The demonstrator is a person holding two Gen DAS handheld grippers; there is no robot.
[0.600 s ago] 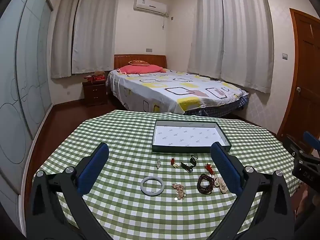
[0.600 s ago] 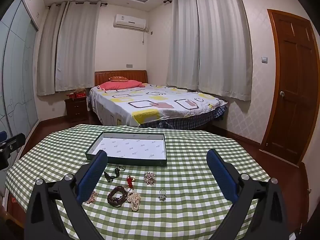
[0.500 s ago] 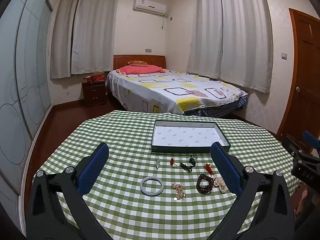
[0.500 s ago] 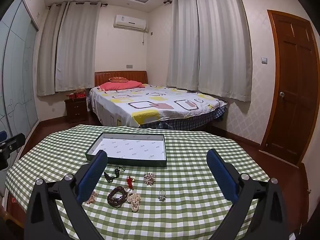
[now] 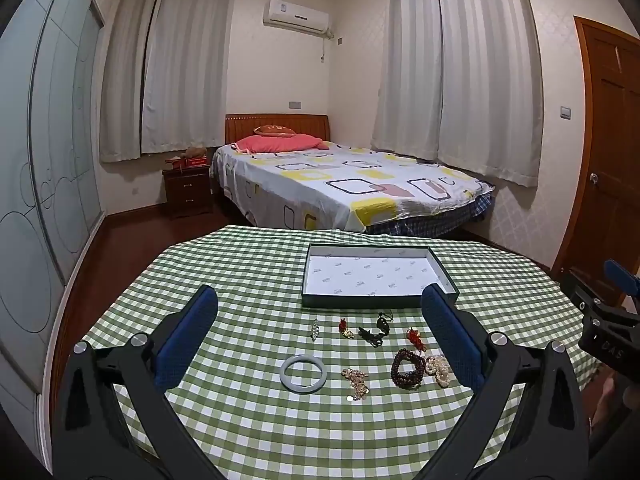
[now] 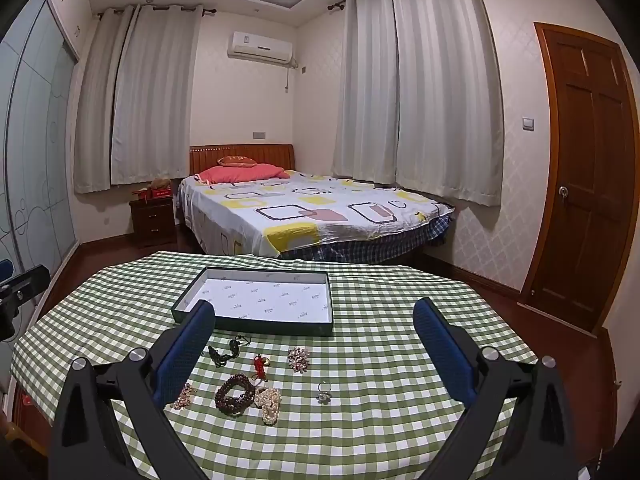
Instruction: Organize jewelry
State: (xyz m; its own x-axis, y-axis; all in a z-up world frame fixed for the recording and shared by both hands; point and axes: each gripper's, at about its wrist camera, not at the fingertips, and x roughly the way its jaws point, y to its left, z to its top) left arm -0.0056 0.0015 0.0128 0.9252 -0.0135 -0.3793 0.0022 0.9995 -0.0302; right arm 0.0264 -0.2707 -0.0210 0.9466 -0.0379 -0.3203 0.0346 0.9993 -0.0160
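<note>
Jewelry loose on checked tablecloth ahead of both claws; tray beyond, empty. Left gripper and right gripper spread wide, holding nothing. Jade bangle rigid, slippery, likely brittle: pinch across rim. Bead bracelet limp: grab bunched.

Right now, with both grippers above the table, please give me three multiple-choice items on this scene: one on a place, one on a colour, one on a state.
1. Where does the white bangle lie?
A. inside the tray
B. on the checked cloth, nearer the camera than the tray
C. on the bed

2. What colour are the pads of the left gripper?
A. blue
B. red
C. yellow

3. In what state is the tray?
A. full of jewelry
B. covered with a lid
C. open, with no jewelry in it

Answers:
1 B: the bangle rests on the green checked tablecloth, apart from the tray.
2 A: both pads show dark blue in the left wrist view.
3 C: only the white printed lining shows inside its dark rim.
</note>
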